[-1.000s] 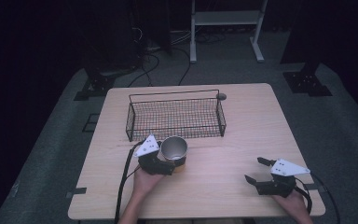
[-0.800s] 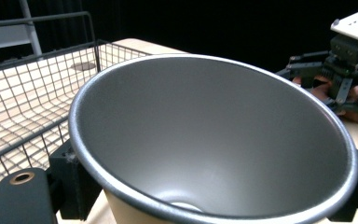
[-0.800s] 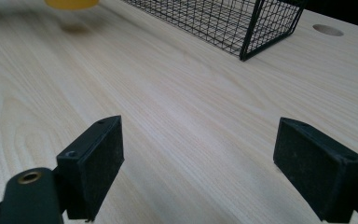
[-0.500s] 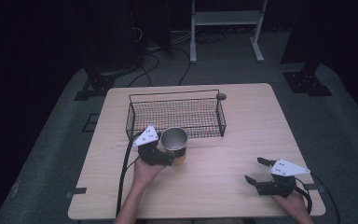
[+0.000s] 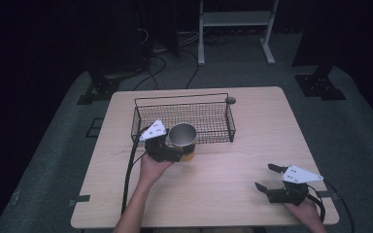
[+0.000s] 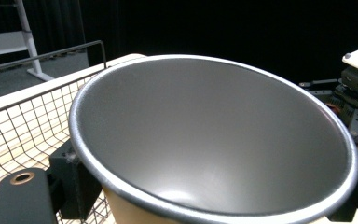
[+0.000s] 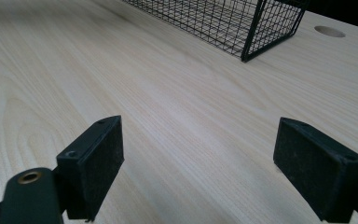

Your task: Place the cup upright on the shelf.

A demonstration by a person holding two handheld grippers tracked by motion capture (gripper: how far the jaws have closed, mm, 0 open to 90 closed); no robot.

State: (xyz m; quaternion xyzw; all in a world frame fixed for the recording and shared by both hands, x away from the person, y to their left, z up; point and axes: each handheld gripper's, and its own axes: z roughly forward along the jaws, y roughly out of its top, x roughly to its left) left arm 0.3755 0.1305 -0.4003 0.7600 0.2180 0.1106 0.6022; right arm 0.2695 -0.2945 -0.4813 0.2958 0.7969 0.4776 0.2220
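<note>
Carrying the metal cup [image 5: 182,137] clamped between its jaws, the left gripper [image 5: 167,151] hangs just short of the wire basket [image 5: 213,99], so next comes a lift over its near wall, while the right gripper [image 5: 268,177] rests wide open, empty, well apart.

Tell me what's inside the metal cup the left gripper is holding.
The cup looks empty: the left gripper view shows bare grey metal walls down toward the bottom. The near rim covers the lowest part of the bottom, so that part can't be checked.
</note>
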